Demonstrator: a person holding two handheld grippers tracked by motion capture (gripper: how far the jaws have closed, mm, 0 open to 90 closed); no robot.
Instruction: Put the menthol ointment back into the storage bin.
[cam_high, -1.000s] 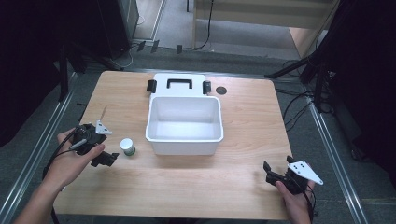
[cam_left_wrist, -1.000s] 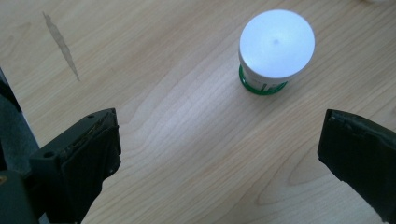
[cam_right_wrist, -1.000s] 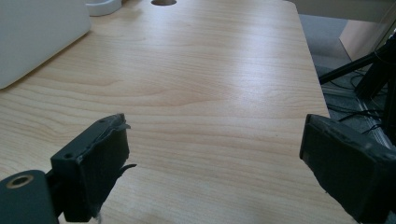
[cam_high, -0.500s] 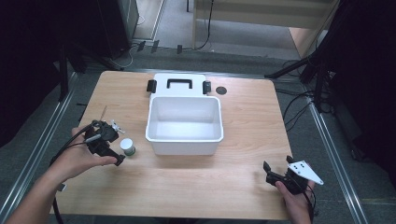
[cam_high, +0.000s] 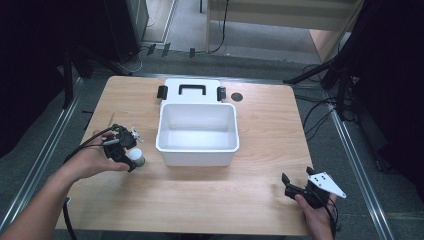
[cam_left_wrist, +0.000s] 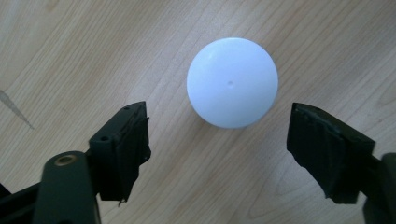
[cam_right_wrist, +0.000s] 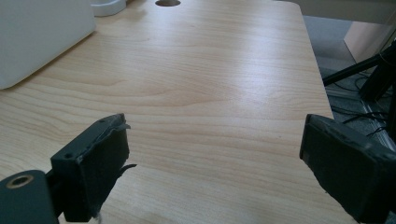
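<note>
A small jar with a round white cap (cam_high: 137, 156) stands on the wooden table (cam_high: 210, 200), left of the white bin. In the left gripper view the white cap (cam_left_wrist: 232, 82) lies between the two black jaws, with bare wood showing on both sides of it. My left gripper (cam_high: 131, 154) points down over the jar; its jaws have just been closing and their pads do not touch the cap. My left gripper (cam_left_wrist: 219, 114) therefore counts as open. My right gripper (cam_high: 289, 184) rests near the table's front right, open, with nothing between its jaws (cam_right_wrist: 212, 158).
An open white bin (cam_high: 197, 150) sits mid-table, with its lid (cam_high: 191, 90), black handle and latches, lying flat behind it. A round cable hole (cam_high: 237, 96) is at the back. Dark stands and cables surround the table.
The left hand has moved right and slightly down, bringing its gripper over the white-capped jar, and its jaws have narrowed around it. The right hand has stayed put.
</note>
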